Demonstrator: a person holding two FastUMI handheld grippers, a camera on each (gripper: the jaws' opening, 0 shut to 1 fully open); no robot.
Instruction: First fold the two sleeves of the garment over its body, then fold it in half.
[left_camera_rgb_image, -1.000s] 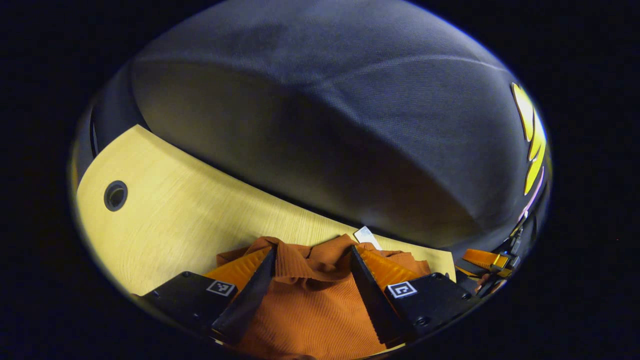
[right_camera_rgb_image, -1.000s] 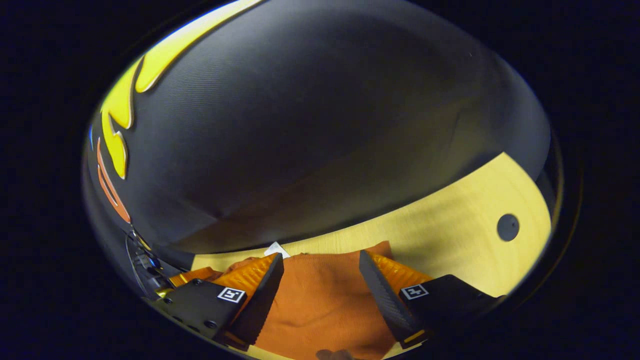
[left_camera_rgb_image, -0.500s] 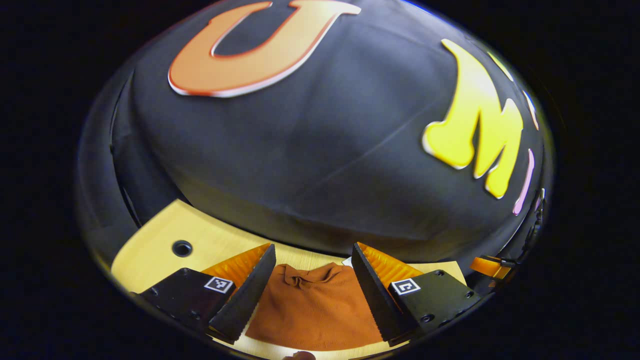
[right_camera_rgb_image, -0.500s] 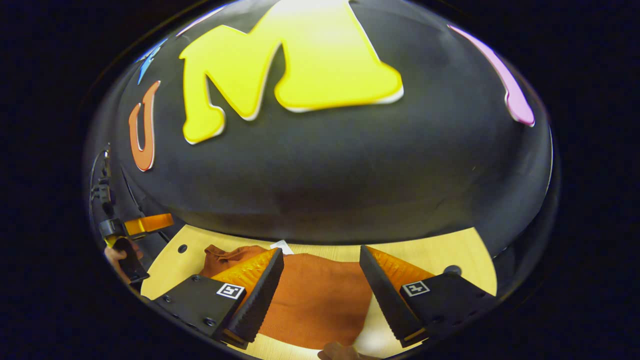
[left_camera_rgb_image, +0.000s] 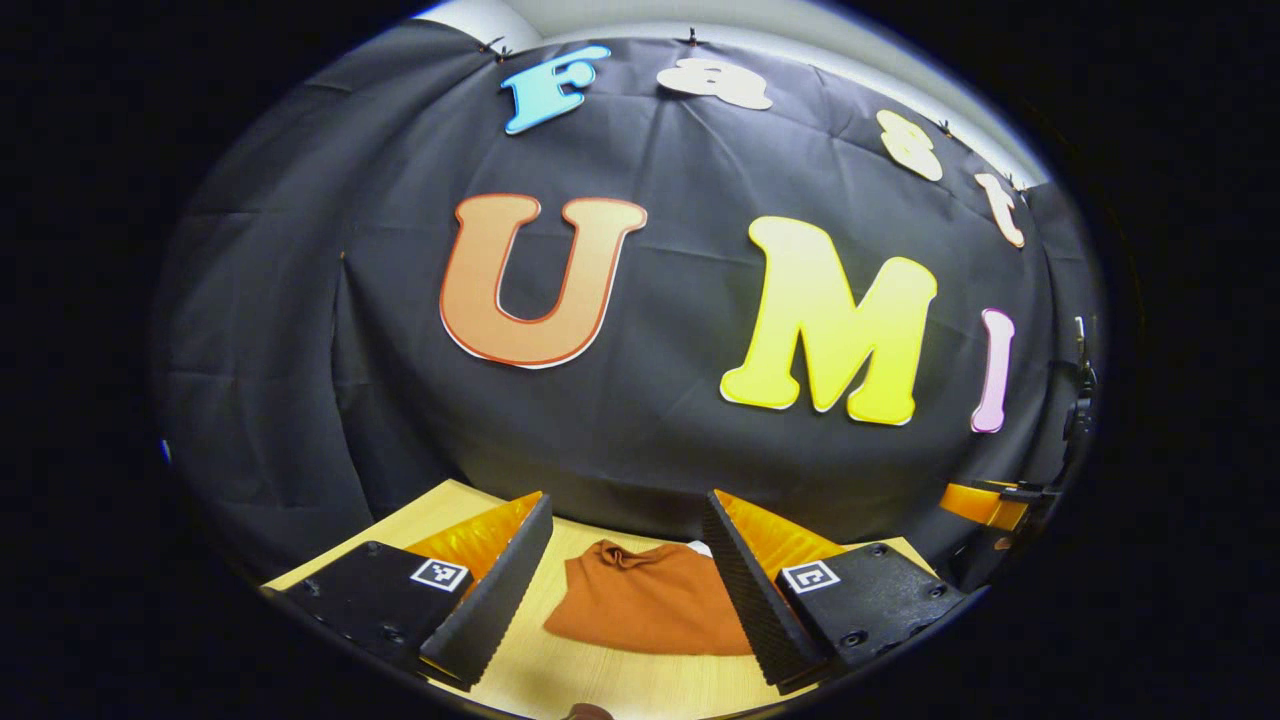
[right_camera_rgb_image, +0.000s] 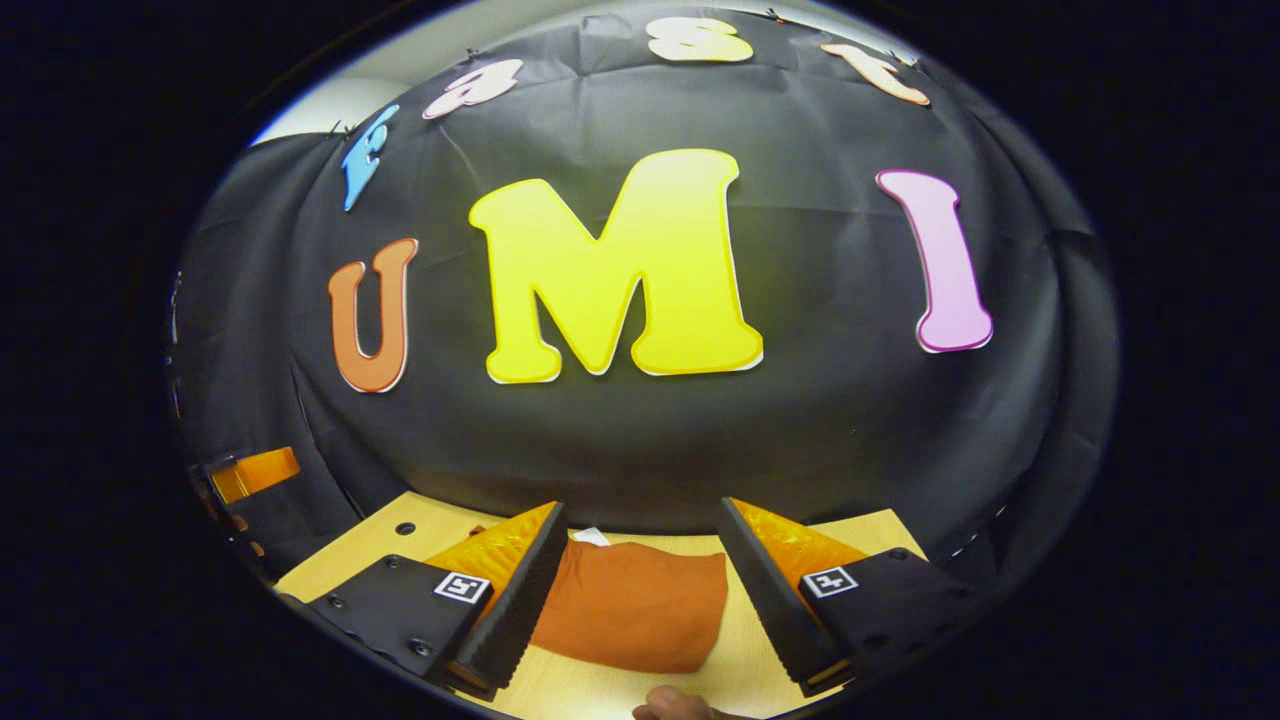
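At the bottom centre of the left gripper view, the folded rust-orange ribbed knit garment (left_camera_rgb_image: 650, 605) lies flat on the pale wooden table (left_camera_rgb_image: 620, 685). It sits beyond and between the two black ridged fingers of my left gripper (left_camera_rgb_image: 625, 590), apart from both. My left gripper stands wide open and holds nothing.

In the right gripper view the garment (right_camera_rgb_image: 630, 605) occupies the bottom centre, again between the fingers of my right gripper (right_camera_rgb_image: 640, 595), which is also spread wide and empty. The left finger overlaps the garment's left edge in the frame; I cannot tell whether they touch.

The garment forms a compact rectangle, its long axis running left to right across both frames. Its bunched edge and a small white tag (right_camera_rgb_image: 590, 537) lie on the far side, toward the booth wall.

The other gripper (left_camera_rgb_image: 985, 500) shows at the right edge of the left gripper view.
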